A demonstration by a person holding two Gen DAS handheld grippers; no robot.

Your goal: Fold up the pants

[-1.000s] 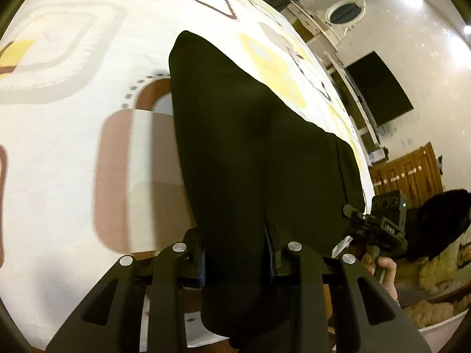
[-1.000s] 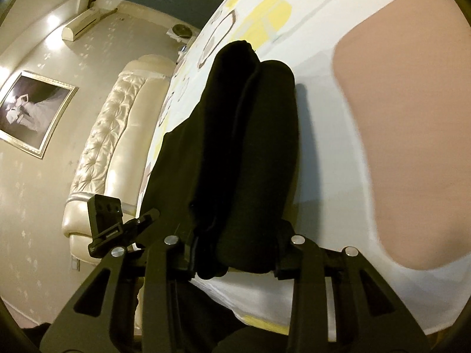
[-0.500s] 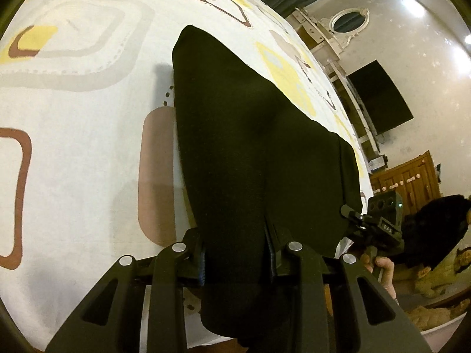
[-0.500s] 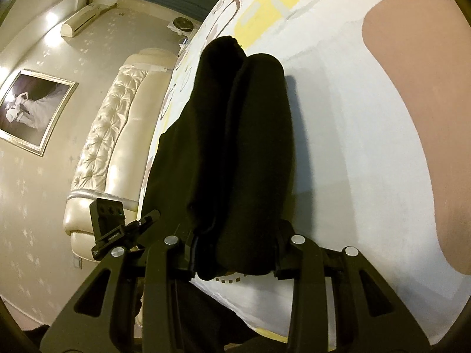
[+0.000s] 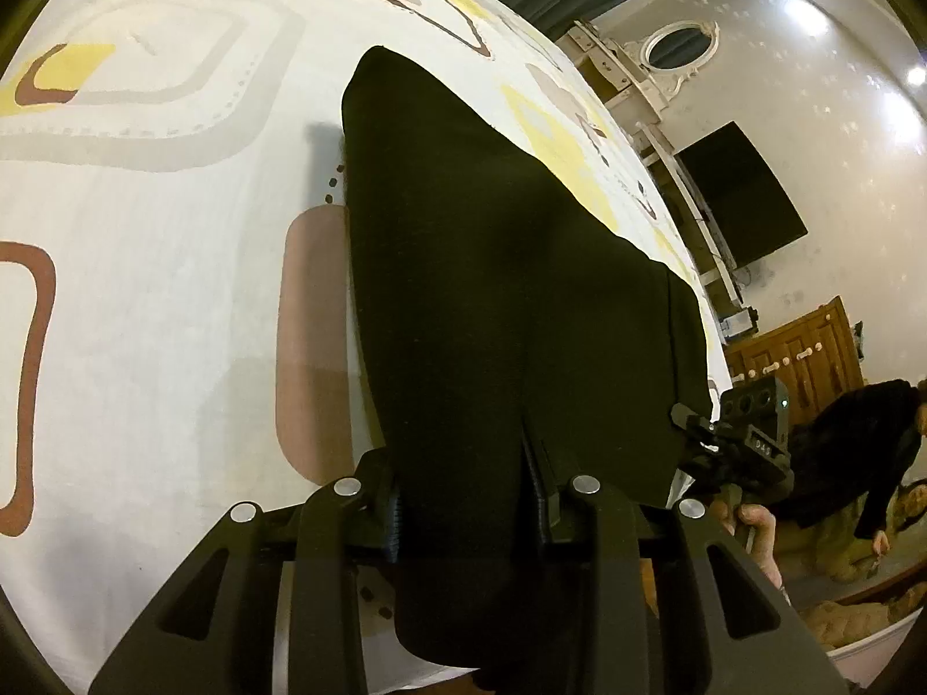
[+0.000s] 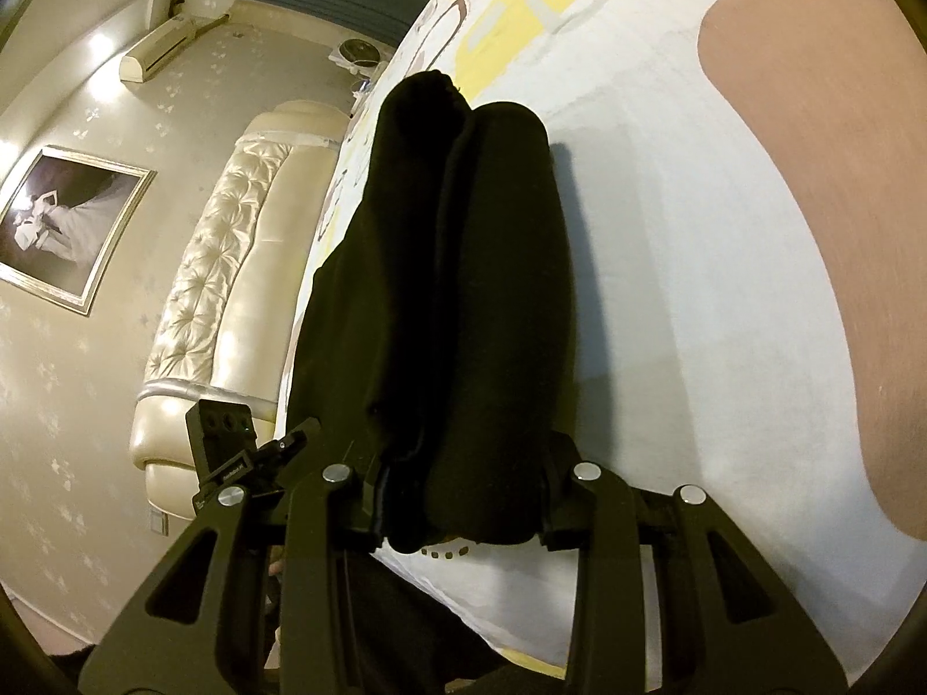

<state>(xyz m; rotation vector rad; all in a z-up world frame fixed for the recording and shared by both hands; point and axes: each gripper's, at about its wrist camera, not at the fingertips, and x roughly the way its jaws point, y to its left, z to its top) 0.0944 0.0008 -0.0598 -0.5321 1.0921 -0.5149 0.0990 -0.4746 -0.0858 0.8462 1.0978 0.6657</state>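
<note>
Each hand-held gripper, left (image 5: 472, 512) and right (image 6: 460, 507), clamped the pants (image 5: 492, 289) ahead on the bed (image 5: 145, 318); mid-fold, next probably laying them flat

Pants (image 5: 492, 301) on bedspread (image 5: 145, 318); near edge between left tool (image 5: 469, 512) and right tool (image 6: 457, 512) fingers.

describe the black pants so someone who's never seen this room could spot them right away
Find the big bed with the white patterned sheet of brown and yellow shapes. On it lies one long dark garment, the black pants, with the left gripper and right gripper clamped on the near end. Nothing else there is plain black.
</note>
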